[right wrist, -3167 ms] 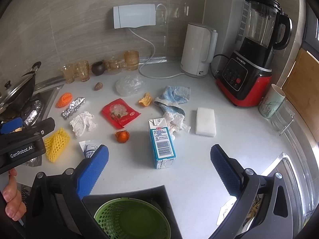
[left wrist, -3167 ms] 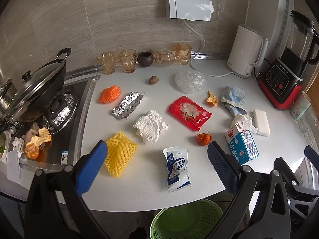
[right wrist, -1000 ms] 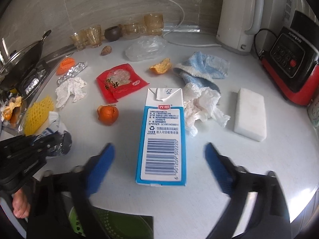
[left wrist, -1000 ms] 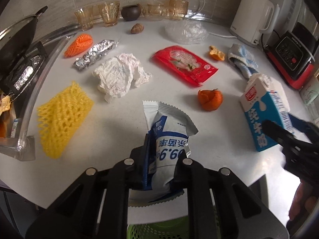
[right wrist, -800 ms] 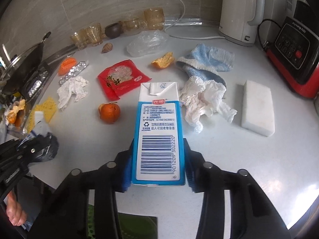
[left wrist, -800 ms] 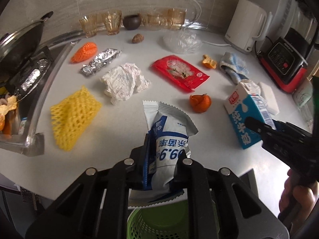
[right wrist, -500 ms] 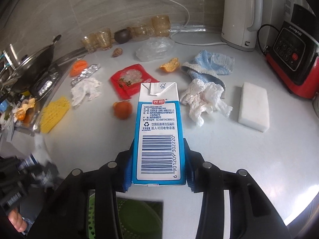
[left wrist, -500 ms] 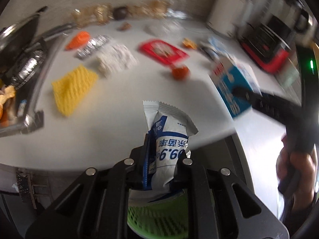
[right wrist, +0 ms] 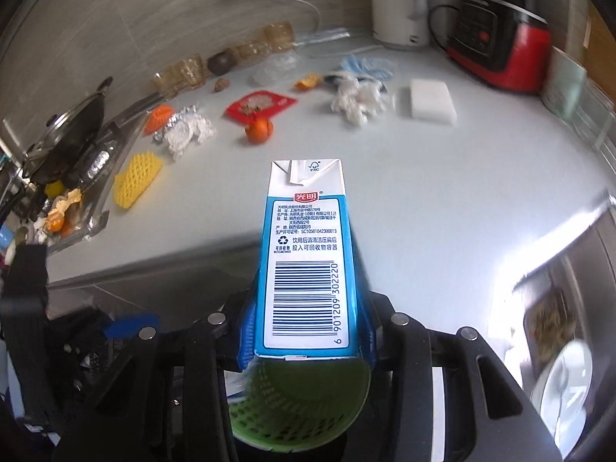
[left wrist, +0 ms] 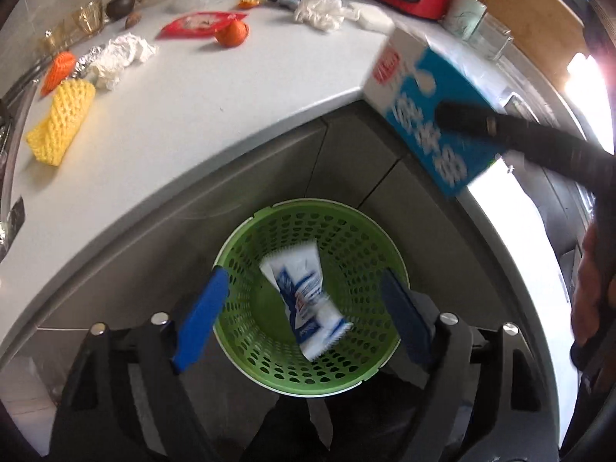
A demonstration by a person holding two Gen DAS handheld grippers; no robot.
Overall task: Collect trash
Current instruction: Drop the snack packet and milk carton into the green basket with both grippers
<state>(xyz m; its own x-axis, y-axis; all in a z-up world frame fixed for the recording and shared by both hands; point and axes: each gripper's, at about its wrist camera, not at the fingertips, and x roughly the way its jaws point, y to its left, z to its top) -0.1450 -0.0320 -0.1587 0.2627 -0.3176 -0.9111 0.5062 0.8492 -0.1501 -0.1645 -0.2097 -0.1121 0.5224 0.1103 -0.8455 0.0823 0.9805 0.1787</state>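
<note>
1. Blue-and-white, the milk carton point(right wrist: 304, 261) sat clamped between the pads of the right gripper point(right wrist: 306, 323), barcode side up, out past the front edge of the counter point(right wrist: 442, 177) and above the green basket point(right wrist: 296, 408).
2. Below, the left gripper point(left wrist: 304, 319) hovered over that basket with its jaws wide, having just been opening; nothing was between them.
3. A blue-and-white wrapper point(left wrist: 304, 300) lay inside the basket, blurred.
4. On the counter, an orange peel ball point(right wrist: 260, 129) lay toward the middle, just in front of a red packet point(right wrist: 260, 104).
5. Toward the left edge lay a yellow foam net point(right wrist: 136, 180), crumpled white paper point(right wrist: 186, 133), a foil wad point(right wrist: 169, 125) and an orange foam net point(right wrist: 157, 117).
6. Further right lay a tissue wad point(right wrist: 358, 106) and a white sponge point(right wrist: 431, 98).
7. At the back right corner stood a kettle point(right wrist: 398, 4) and a red blender base point(right wrist: 500, 50).
</note>
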